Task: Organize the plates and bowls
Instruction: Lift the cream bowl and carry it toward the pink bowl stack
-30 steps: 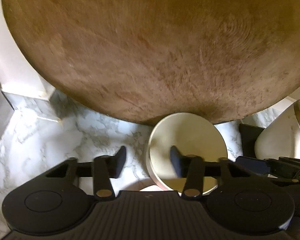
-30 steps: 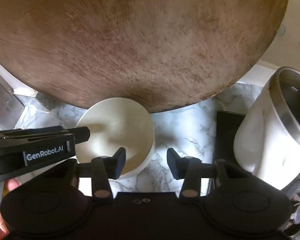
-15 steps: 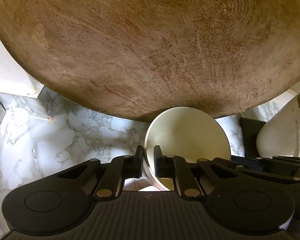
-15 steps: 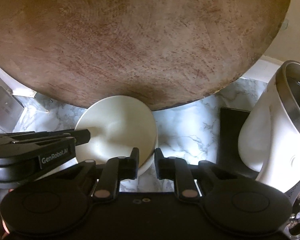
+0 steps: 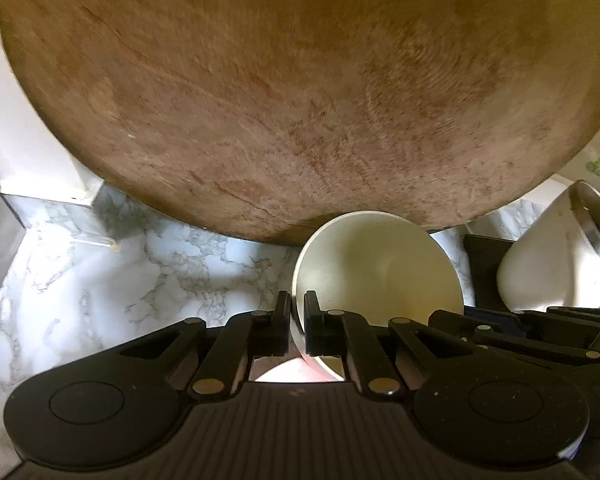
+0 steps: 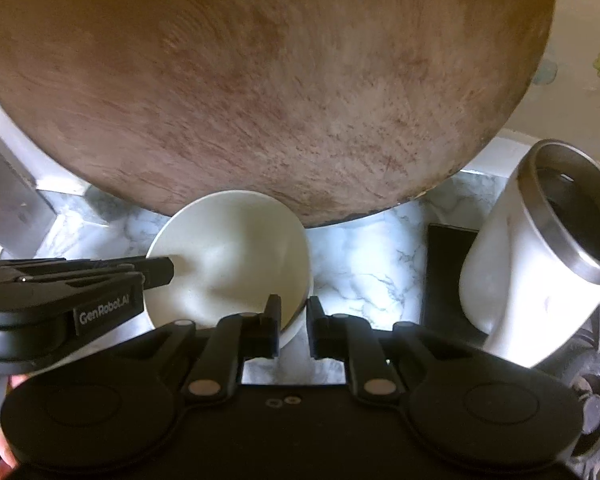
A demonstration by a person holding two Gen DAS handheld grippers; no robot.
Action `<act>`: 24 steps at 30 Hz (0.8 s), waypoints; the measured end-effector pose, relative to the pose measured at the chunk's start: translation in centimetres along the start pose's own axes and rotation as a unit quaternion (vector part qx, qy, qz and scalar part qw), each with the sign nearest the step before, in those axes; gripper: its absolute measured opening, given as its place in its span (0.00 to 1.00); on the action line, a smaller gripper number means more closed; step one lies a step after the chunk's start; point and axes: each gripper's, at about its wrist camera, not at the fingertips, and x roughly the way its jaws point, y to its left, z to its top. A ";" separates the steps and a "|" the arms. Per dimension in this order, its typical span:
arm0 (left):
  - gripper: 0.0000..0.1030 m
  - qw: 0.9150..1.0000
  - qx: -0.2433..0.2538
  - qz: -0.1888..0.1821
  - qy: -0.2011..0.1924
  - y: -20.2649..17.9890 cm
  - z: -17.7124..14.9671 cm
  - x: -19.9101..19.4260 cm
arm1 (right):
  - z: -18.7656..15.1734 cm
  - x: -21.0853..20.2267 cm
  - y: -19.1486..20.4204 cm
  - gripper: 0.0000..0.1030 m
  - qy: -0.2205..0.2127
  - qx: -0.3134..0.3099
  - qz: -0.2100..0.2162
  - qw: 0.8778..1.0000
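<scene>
Both grippers pinch the cream bowl (image 5: 380,276) by its rim, left gripper (image 5: 298,320) at nine o'clock, right gripper (image 6: 294,328) at three, apparently for a balanced lift off the marble counter (image 5: 100,280).

A large round wooden board (image 5: 292,92) leaned over the back of the marble counter (image 5: 100,280), closing off everything behind the cream bowl (image 5: 380,268), whose far rim sat just under its lower edge. Open counter lay to the bowl's left. To its right, a narrow strip of marble (image 6: 364,268) separated it from a black slab (image 6: 444,272) and a tilted white steel-rimmed canister (image 6: 516,256).
</scene>
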 end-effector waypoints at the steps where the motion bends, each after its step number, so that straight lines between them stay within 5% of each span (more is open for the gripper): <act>1: 0.06 1.000 0.003 0.000 -0.002 0.0 -0.1 -0.6 | -0.1 -0.6 0.2 0.13 -0.002 -0.003 0.000 1.000; 24: 0.06 0.999 0.035 0.005 -0.032 4.0 -7.2 -16.3 | -6.7 -13.6 8.7 0.13 -0.052 -0.062 0.020 0.997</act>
